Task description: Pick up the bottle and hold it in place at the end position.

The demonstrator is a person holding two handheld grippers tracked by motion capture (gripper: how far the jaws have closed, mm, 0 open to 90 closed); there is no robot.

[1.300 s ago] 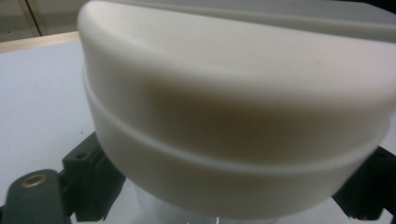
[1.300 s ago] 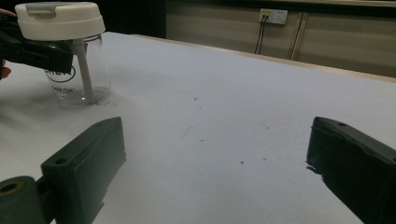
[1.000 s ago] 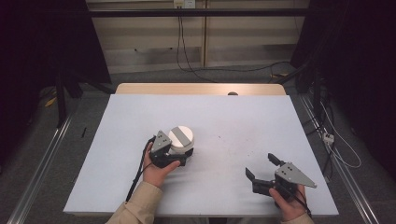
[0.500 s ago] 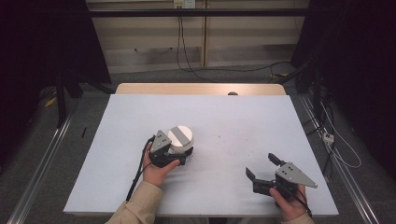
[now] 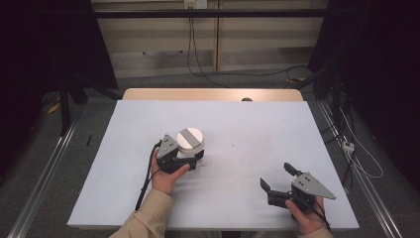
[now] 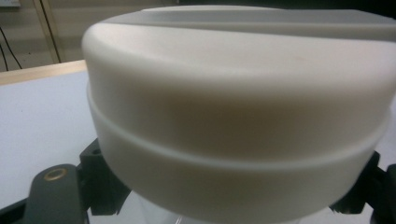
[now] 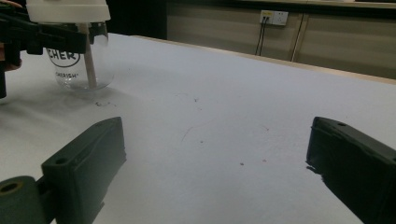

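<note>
Closing over the last second, your left gripper [image 5: 190, 157] now pinches the clear glass jar with white round lid [image 5: 190, 141] below that lid, left of centre on the white table [image 5: 257, 129]. Right gripper [image 5: 278, 179]: jaws spread, empty. Hold the jar upright and steady before you work the lid.

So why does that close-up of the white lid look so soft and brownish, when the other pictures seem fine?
In the left gripper view the round white plastic lid sits too close to the lens, so it blurs and shades itself. The high view shows the white table evenly lit amid dark surroundings. In the right gripper view the clear glass jar is fairly sharp, while the near right tongs look soft.
</note>
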